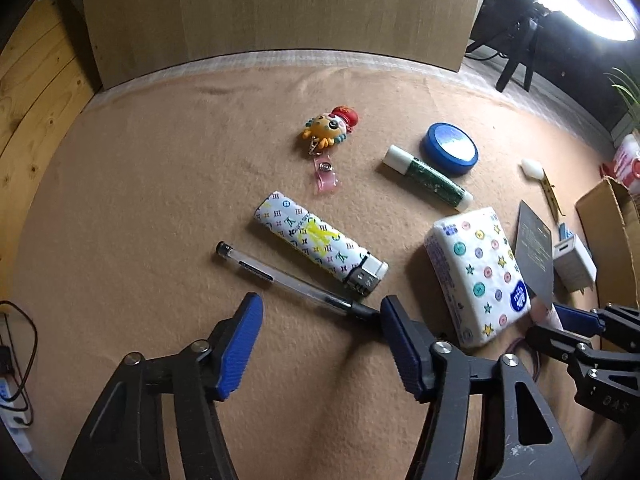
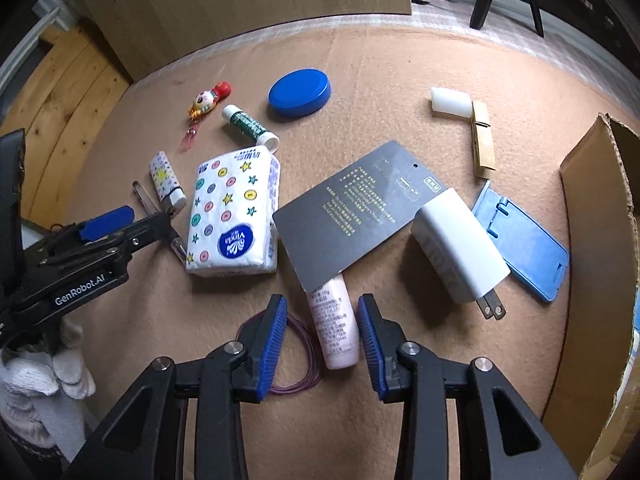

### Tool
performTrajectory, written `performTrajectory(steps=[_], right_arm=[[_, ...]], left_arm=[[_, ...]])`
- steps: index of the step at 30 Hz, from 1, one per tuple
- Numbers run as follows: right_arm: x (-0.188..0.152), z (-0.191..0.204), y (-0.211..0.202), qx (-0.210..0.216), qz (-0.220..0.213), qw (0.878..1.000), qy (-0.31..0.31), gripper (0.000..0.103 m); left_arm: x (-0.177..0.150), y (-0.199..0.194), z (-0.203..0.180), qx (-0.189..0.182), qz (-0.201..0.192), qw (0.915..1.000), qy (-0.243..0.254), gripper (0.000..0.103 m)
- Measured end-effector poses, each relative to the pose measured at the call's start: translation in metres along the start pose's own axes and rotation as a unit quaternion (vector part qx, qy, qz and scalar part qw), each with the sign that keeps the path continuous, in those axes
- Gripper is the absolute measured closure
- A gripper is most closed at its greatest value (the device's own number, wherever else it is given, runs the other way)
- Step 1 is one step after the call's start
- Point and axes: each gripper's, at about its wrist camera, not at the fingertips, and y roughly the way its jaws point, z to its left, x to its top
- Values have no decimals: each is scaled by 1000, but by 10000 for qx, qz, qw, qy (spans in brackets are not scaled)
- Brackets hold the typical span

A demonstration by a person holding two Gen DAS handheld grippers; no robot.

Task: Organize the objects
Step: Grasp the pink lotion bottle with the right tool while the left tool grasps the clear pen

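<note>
My left gripper [image 1: 320, 312] is open, low over the tan mat, with the tip of a clear pen [image 1: 280, 278] by its right finger. A patterned lighter [image 1: 320, 248] and a tissue pack [image 1: 478, 272] lie just beyond. My right gripper [image 2: 322, 320] is open with its fingers either side of a pink tube [image 2: 334, 328], not closed on it. A dark card [image 2: 356, 208] lies over the tube's far end. A white charger [image 2: 460, 248] sits to the right.
A cardboard box [image 2: 592, 240] stands at the right edge. A blue phone stand [image 2: 520, 240], clothespin [image 2: 482, 140], white cap [image 2: 450, 102], blue lid [image 2: 300, 92], green glue stick [image 2: 248, 124], toy badge reel [image 2: 208, 100] and purple hair band [image 2: 304, 356] lie on the mat. A wooden board stands behind.
</note>
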Motion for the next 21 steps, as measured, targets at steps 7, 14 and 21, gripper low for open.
performTrajectory(steps=[7, 14, 21], right_arm=[[1, -3, 0, -45, 29, 10000, 50, 80], [1, 0, -1, -131, 18, 9999, 34, 80], [3, 1, -1, -200, -16, 9998, 12, 80]], left_arm=[[3, 0, 12, -317, 155, 9988, -348, 40], [9, 11, -6, 41, 274, 9994, -225, 37], [-2, 7, -7, 145, 87, 9999, -5, 52]])
